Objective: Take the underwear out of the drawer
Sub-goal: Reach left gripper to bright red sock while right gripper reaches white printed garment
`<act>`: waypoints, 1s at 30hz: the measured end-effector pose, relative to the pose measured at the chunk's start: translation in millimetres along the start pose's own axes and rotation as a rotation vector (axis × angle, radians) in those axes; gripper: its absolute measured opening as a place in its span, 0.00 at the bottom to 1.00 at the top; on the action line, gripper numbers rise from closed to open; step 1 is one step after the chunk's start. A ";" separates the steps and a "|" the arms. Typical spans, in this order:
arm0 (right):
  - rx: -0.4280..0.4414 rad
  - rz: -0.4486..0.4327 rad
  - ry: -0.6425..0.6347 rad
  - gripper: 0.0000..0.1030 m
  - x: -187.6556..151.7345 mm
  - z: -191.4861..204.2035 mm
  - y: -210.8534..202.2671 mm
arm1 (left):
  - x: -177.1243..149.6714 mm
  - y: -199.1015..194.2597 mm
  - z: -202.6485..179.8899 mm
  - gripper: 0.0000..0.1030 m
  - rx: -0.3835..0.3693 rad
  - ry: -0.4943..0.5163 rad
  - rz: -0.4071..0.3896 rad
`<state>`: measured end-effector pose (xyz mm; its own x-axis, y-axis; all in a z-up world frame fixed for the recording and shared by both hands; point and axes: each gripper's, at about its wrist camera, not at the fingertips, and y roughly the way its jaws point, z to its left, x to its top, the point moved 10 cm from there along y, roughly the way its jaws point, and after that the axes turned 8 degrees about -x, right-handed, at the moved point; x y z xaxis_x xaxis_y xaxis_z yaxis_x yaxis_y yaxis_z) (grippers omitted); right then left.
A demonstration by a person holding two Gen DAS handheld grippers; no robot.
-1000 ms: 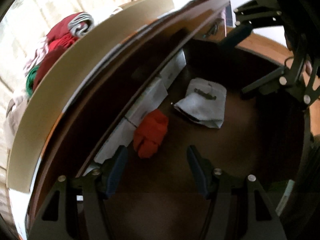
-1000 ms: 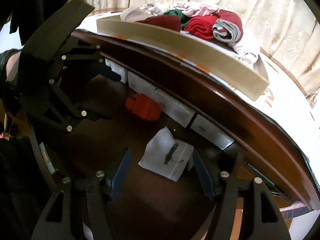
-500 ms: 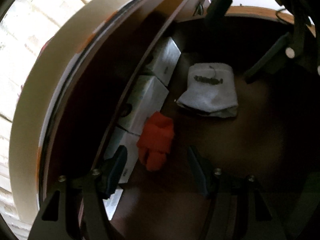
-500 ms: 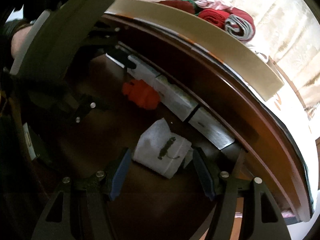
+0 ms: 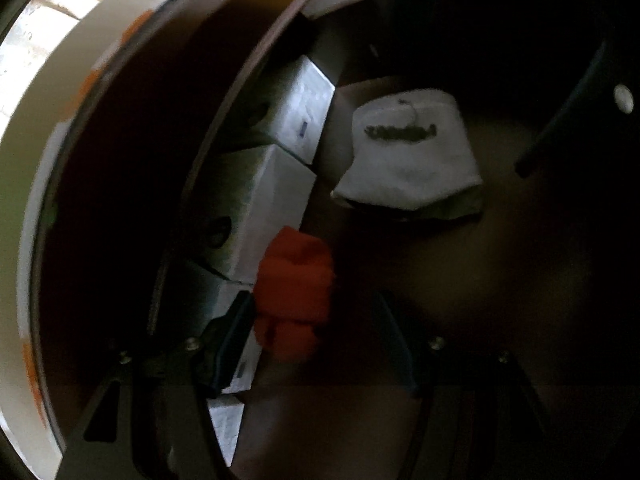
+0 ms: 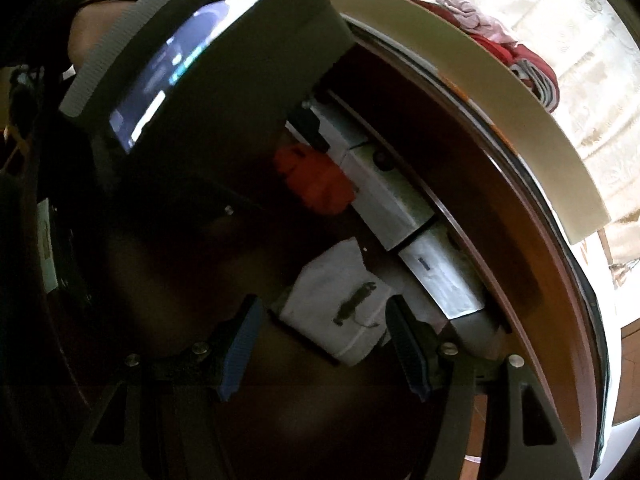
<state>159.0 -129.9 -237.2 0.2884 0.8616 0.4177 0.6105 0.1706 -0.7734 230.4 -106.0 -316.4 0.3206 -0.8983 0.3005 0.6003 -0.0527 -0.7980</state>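
Reaching into the drawer (image 5: 520, 280), both grippers are at the approach step. The left gripper (image 5: 316, 320) is spread around the red underwear (image 5: 296, 292); the right gripper (image 6: 324, 344) is spread around the white underwear (image 6: 340, 304). Both garments lie beside the boxes (image 5: 276, 200). Next move, by judgement: close, then lift clear.

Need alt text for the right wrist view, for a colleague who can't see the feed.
The open right gripper hangs inside a dark wooden drawer, its blue-padded fingers either side of a folded white garment with a dark mark. An orange-red folded garment lies farther in beside white boxes, and the left gripper's body blocks the upper left.
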 end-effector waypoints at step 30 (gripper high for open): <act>-0.070 0.129 -0.223 0.64 -13.4 6.7 43.0 | -36.2 -18.0 1.1 0.17 -0.009 -0.095 0.039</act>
<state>176.5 -130.9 -279.3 0.2026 0.9594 0.1964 0.6305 0.0256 -0.7757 208.8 -72.1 -312.4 0.4119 -0.8544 0.3169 0.5796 -0.0227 -0.8146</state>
